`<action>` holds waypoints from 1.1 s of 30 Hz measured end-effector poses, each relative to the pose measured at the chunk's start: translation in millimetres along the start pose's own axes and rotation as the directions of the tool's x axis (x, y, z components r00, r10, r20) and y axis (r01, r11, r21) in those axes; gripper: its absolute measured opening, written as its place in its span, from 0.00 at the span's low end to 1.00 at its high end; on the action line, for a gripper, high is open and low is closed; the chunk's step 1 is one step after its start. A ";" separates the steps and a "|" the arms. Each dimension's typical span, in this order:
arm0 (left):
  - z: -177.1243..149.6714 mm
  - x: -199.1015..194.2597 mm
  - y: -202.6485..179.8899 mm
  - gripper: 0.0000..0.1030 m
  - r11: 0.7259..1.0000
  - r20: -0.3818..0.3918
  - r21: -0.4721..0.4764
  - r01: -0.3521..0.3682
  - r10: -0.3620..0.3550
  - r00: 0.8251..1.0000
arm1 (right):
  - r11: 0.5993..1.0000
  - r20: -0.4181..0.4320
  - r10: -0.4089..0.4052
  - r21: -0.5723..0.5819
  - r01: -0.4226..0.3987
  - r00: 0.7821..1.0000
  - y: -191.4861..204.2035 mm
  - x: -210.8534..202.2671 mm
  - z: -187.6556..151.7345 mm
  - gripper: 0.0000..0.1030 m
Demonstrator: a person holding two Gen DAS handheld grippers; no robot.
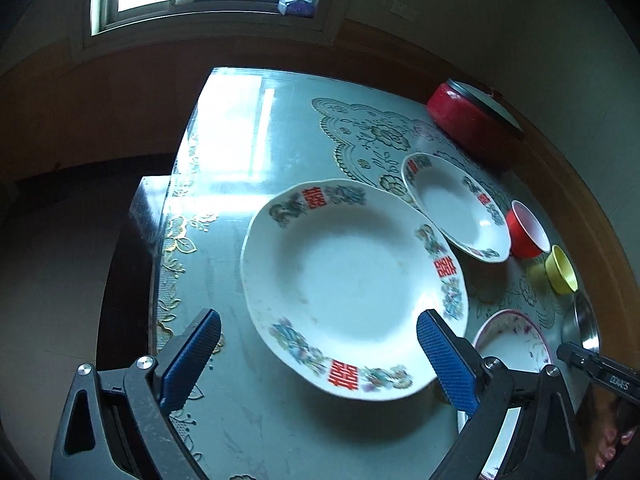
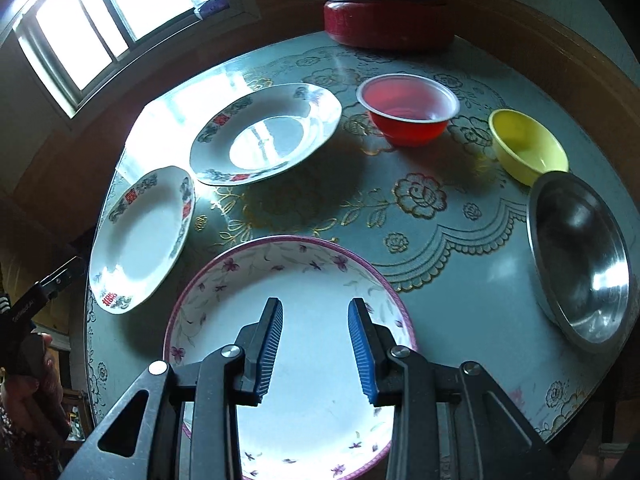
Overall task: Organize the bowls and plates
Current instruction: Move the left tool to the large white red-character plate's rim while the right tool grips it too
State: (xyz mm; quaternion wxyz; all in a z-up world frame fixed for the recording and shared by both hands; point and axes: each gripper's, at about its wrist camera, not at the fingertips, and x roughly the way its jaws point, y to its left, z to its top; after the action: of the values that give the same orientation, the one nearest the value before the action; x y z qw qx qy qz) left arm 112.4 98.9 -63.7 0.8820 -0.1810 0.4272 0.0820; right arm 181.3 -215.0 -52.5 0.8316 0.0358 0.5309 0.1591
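My left claw [image 1: 318,354] stands wide, its jaws flanking the near edge of a big plate [image 1: 352,284] without touching it, so it holds nothing. No earlier picture tells me more than that. The plate lies flat at the table's [image 2: 440,240] left edge. Just right of it and farther back sits a second plate [image 2: 264,134] with the same red marks. Nearest me is the pink-rimmed dish [image 2: 280,344]. My right claw [image 2: 316,350] hangs over it, jaws part open and apart from the dish, gripping nothing. Farther right stand the red bowl [image 2: 408,112], the yellow bowl [image 2: 528,146] and, at the right edge, the steel bowl [image 2: 580,256]. A red lidded pot [image 2: 386,20] sits at the back.

As I judge it, the sorting has hardly begun: every plate and bowl lies singly on the cloth, nothing stacked or nested. All three plates are yet to be piled and all three bowls gathered.

The left view shows the big plate full on, its four red marks and my jaws at its rim; it cuts the steel bowl to a sliver and hides most of the pink-rimmed dish behind my finger. The right view lays out the whole table, the steel bowl entire, and catches the other claw and a hand at the far left.
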 end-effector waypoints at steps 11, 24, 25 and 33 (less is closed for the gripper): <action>27.1 25.5 42.0 0.96 0.998 -0.014 -0.051 -0.043 0.042 0.999 | 0.995 -0.042 0.083 -0.059 -0.086 0.996 60.1 29.9 38.1 0.33; 49.2 60.7 43.9 0.87 1.000 -0.078 0.000 0.013 -0.013 0.997 | 0.984 -0.133 0.175 -0.005 -0.177 0.976 90.2 87.0 76.0 0.33; 50.4 63.9 42.4 0.85 1.000 -0.085 0.011 0.018 -0.016 0.996 | 0.984 -0.141 0.177 -0.003 -0.179 0.974 91.0 90.8 77.7 0.33; 50.6 79.6 35.2 0.67 0.996 -0.143 0.068 0.062 -0.052 0.988 | 0.979 -0.191 0.196 -0.007 -0.201 0.962 100.2 115.3 82.9 0.33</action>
State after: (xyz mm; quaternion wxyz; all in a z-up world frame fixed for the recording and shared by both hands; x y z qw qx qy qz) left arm 187.9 150.3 -106.1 0.8574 -0.1667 0.4860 0.0283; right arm 277.2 -76.1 -94.2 0.7574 0.0626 0.5993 0.2514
